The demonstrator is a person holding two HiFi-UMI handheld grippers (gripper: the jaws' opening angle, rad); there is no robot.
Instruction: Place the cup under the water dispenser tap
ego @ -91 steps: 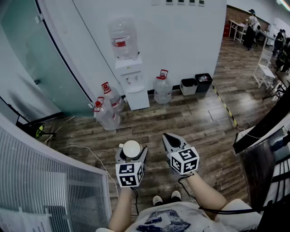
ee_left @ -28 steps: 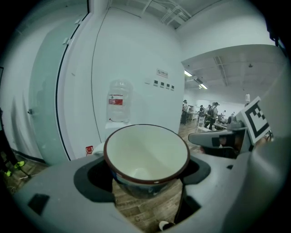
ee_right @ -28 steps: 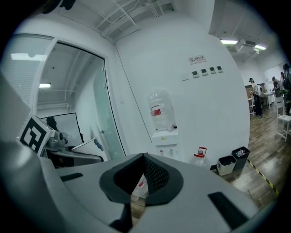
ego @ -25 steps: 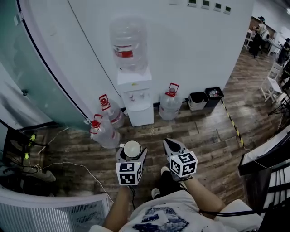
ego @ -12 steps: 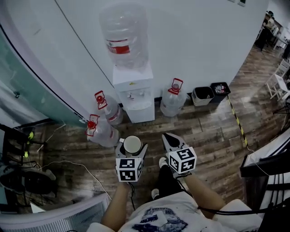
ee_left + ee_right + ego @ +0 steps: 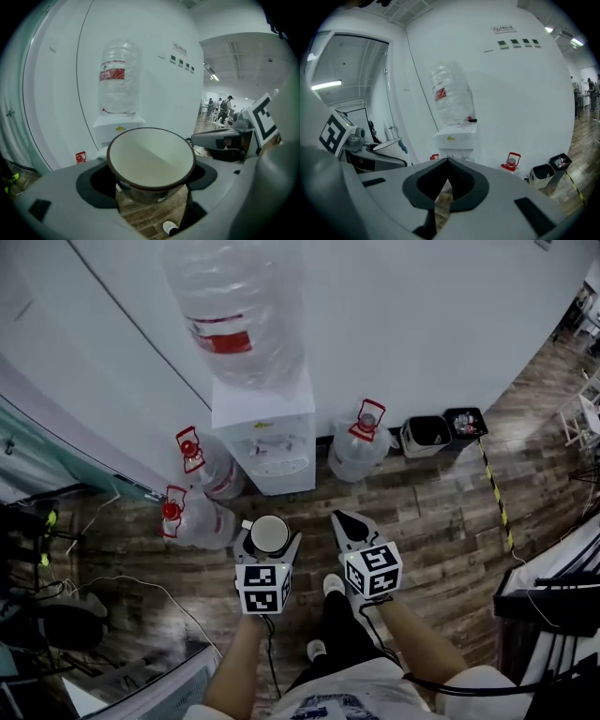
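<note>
A cup [image 6: 269, 533] [image 6: 151, 163], white inside with a dark rim, sits upright between the jaws of my left gripper [image 6: 268, 542] [image 6: 152, 183], which is shut on it. The white water dispenser [image 6: 260, 435] [image 6: 117, 129] [image 6: 454, 140] stands against the wall ahead, a large clear bottle [image 6: 239, 310] on top and the taps [image 6: 265, 451] in its recess. The cup is short of the dispenser and well below it in the head view. My right gripper [image 6: 345, 528] [image 6: 443, 165] is beside the left one, jaws closed tip to tip with nothing held.
Two spare water bottles with red caps [image 6: 204, 470] [image 6: 190, 517] stand on the wooden floor left of the dispenser, one more [image 6: 357, 451] to its right. Two small bins [image 6: 425, 435] [image 6: 466, 423] sit further right by the wall. A glass partition [image 6: 37, 442] runs at left.
The view has closed in on the dispenser, which looks bigger and nearer. Both grippers keep the same pose, the cup still held in the left one.
</note>
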